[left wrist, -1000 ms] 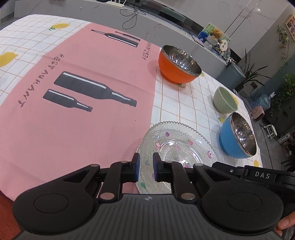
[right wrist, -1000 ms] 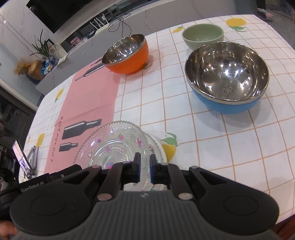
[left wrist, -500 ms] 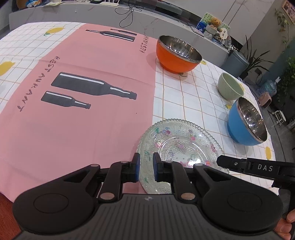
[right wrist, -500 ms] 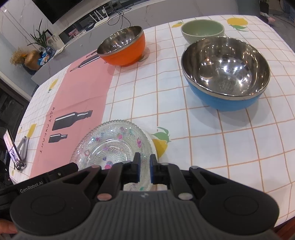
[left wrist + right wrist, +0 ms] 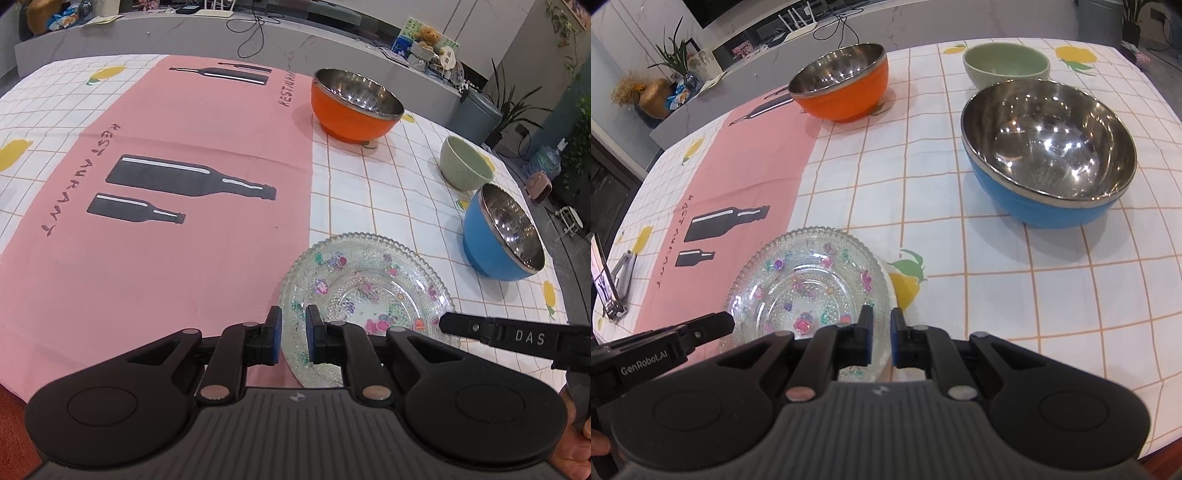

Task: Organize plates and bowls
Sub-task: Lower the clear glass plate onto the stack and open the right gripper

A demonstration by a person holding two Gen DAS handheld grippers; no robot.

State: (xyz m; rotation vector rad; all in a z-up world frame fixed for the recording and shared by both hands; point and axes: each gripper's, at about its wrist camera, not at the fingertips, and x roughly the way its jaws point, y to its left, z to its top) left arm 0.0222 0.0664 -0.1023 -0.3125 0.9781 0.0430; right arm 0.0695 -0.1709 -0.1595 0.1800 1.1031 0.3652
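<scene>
The glass plate lies flat on the desk near the front edge, half on the pink cloth; the left gripper and the right gripper hang over its near rim, one at each side; both pairs of fingers are close together and hold nothing. The orange bowl, green bowl and blue bowl sit apart; sorting looks barely begun; next, the fingers must spread to pinch a rim.
</scene>
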